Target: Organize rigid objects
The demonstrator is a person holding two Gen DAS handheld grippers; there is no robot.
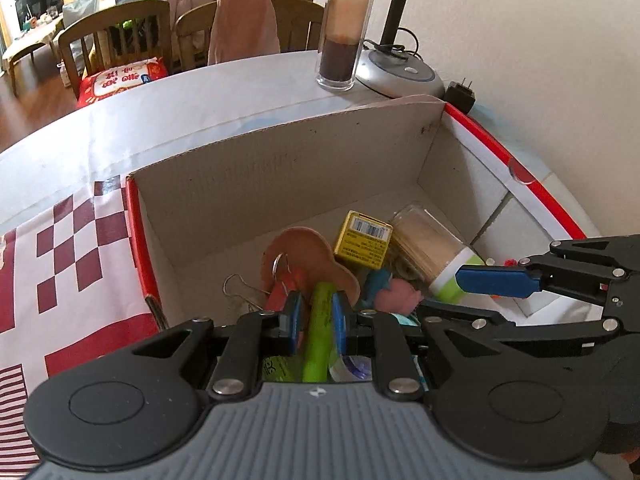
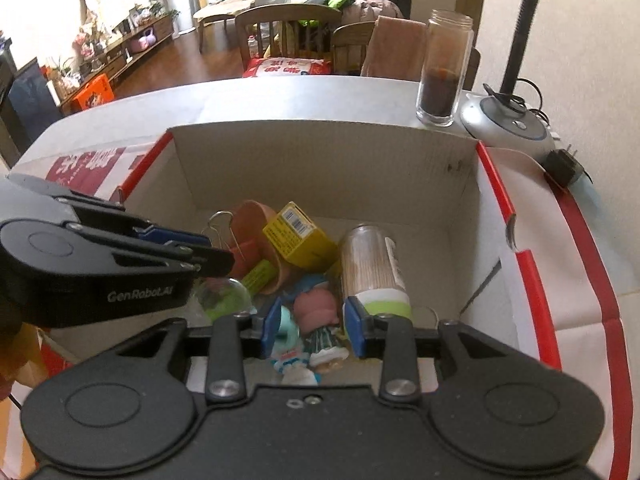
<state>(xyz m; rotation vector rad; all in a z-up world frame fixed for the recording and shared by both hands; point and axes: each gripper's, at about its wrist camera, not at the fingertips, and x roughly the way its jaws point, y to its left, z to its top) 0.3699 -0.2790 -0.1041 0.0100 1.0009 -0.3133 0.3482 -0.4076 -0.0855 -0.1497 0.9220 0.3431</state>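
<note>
So the left gripper [image 1: 316, 320] is clamped on a slim lime-green plastic marker [image 1: 318, 336], held low over the near-left side of the open red-edged cardboard box [image 1: 280, 168], probably to drop it in with the rest. The right gripper [image 2: 310, 326] hangs half-open and empty over a pink-haired toy figurine [image 2: 316, 312], beside the clear toothpick jar [image 2: 374, 264], maybe lining up the next grab.

The cardboard box [image 1: 280, 168] is looked down into at close range from its near-left edge by the left wrist view and from its near-middle by the right wrist view (both share its far wall, the yellow carton [image 2: 298, 236] and the glass jar [image 1: 344, 36] beyond).
</note>
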